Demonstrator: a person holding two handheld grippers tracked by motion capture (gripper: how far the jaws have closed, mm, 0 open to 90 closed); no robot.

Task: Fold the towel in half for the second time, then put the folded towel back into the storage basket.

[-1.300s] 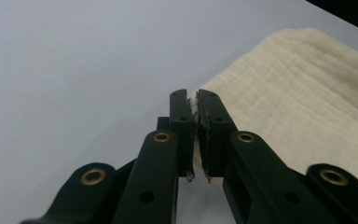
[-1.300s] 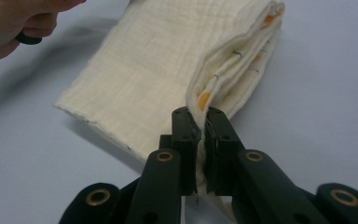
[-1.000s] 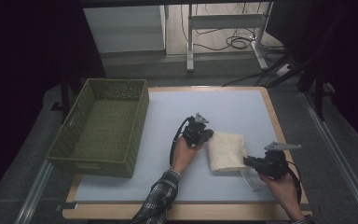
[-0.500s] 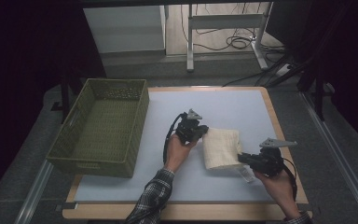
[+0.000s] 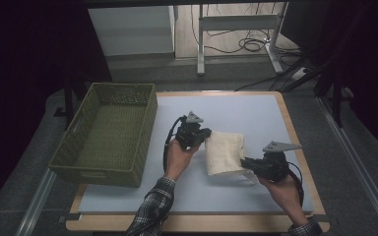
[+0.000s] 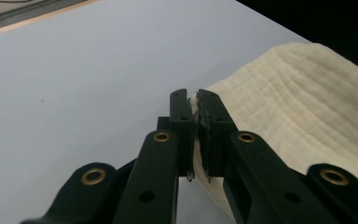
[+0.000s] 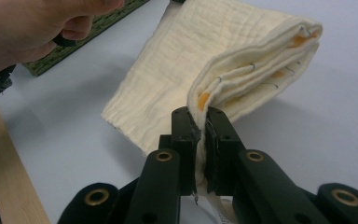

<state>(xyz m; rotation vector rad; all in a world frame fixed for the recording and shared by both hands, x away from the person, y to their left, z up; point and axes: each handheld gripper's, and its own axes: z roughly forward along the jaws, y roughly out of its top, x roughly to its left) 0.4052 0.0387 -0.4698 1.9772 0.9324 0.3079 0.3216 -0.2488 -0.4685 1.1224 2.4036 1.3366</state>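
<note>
A folded cream cloth hangs between the two grippers just above the white table mat. My left gripper is shut on the cloth's left corner; in the left gripper view its jaws pinch the cloth's edge and the cloth spreads to the right. My right gripper is shut on the cloth's right lower corner; in the right gripper view the jaws clamp the folded layers and the cloth stretches away toward the person's other hand.
A green woven basket stands on the left part of the table. The mat's wooden border runs along the right side. Beyond the table are a desk frame and cables on the floor.
Both hands have carried the cloth leftward, toward the basket, and a little upward. Both grips stay the same.
</note>
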